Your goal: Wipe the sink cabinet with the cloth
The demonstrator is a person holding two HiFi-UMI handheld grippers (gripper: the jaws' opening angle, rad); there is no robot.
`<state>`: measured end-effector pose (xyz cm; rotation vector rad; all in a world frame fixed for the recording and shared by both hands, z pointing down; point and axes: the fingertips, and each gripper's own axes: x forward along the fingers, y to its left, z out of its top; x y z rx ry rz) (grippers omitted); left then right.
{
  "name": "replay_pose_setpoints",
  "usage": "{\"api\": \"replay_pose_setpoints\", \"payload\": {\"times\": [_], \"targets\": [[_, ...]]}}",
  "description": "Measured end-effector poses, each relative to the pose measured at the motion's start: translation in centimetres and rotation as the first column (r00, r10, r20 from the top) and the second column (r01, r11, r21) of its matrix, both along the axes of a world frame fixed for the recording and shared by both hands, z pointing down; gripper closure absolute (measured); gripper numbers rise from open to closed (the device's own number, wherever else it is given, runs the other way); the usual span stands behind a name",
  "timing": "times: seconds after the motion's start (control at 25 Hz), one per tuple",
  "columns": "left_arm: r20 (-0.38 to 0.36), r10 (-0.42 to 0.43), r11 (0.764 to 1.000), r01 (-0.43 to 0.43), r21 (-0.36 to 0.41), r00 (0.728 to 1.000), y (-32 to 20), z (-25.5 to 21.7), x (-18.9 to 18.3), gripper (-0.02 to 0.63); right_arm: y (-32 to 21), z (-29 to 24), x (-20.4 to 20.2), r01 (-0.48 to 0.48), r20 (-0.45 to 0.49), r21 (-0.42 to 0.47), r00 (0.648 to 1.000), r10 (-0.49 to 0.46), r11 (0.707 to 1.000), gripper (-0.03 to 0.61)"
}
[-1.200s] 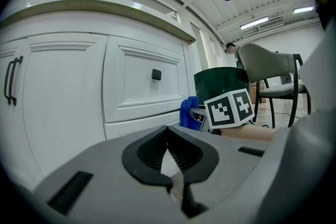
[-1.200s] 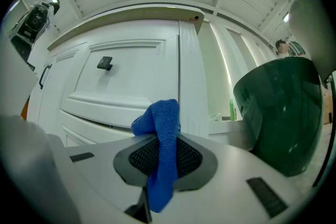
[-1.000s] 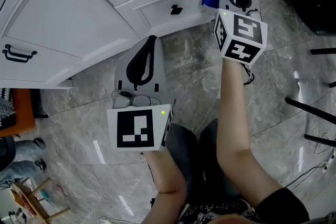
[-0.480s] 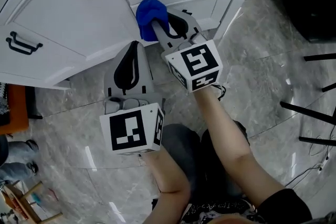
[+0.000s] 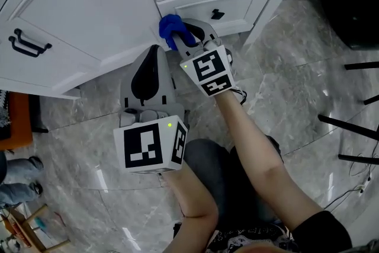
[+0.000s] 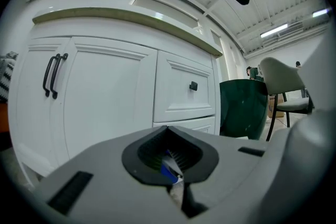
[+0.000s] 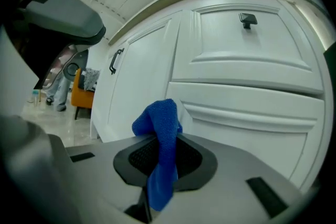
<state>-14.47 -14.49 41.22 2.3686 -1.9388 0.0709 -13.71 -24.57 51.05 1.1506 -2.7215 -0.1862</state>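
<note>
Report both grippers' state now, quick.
Left gripper: closed, jaws together, nothing clearly held.
Right gripper: closed on the blue cloth.

Our left hand-held gripper has a light grey shell with a long black oval pad on it. In its own view, the two grey halves close round a black ribbed hollow. Behind it sits a white cube with black square markers and one small green light. Our right hand-held gripper is of the same grey, with a similar marker cube and green light. A thin black cord hangs beside it. We wear dark grey trousers and a black short sleeve.
</note>
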Motion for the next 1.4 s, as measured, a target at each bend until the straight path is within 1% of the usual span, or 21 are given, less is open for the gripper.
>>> {"api": "replay_pose_setpoints", "payload": {"times": [0.28,0.4,0.52,0.68,0.8,0.92,1.08,1.16,1.24,1.32,1.4], "targets": [[-0.010,0.015,1.000,-0.015,0.000,1.000,-0.5,0.3,0.7,0.609,-0.2,-0.1,0.7,-0.026,0.018,-0.022,0.999,0.027,0.999,0.520],[-0.009,0.020,1.000,-0.020,-0.001,1.000,-0.7,0.4,1.0,0.609,-1.0,-0.3,2.6,-0.108,0.037,-0.060,0.993,0.110,0.992,0.520],[-0.003,0.032,0.999,-0.032,-0.003,1.000,-0.7,0.4,1.6,0.609,-2.0,-0.4,5.1,-0.197,0.058,-0.100,0.977,0.204,0.975,0.520],[0.002,0.043,0.999,-0.043,-0.002,0.999,-0.7,0.3,2.1,0.609,-2.4,-0.5,6.8,-0.242,0.069,-0.137,0.965,0.253,0.961,0.520],[0.005,0.048,0.999,-0.048,-0.004,0.999,-0.7,0.3,2.4,0.609,-2.7,-0.9,8.7,-0.287,0.087,-0.154,0.949,0.302,0.946,0.520],[0.004,0.047,0.999,-0.047,-0.004,0.999,-0.7,0.3,2.4,0.609,-2.8,-1.2,9.7,-0.291,0.105,-0.174,0.944,0.311,0.941,0.520],[0.002,0.054,0.999,-0.054,-0.004,0.999,-0.9,0.3,2.8,0.609,-2.8,-1.7,10.9,-0.316,0.098,-0.202,0.935,0.340,0.927,0.520],[0.001,0.060,0.998,-0.060,-0.003,0.998,-0.9,0.4,3.1,0.609,-2.7,-2.0,11.9,-0.342,0.101,-0.231,0.923,0.372,0.911,0.520],[-0.001,0.062,0.998,-0.062,-0.002,0.998,-1.0,0.4,3.2,0.609,-2.7,-2.5,13.2,-0.386,0.090,-0.249,0.904,0.418,0.888,0.520],[-0.004,0.062,0.998,-0.062,-0.002,0.998,-1.1,0.4,3.3,0.610,-2.9,-3.3,14.6,-0.431,0.052,-0.218,0.891,0.451,0.876,0.520],[-0.006,0.062,0.998,-0.062,-0.001,0.998,-1.2,0.4,3.4,0.609,-3.2,-3.3,15.4,-0.433,0.004,-0.186,0.897,0.442,0.882,0.520]]}}
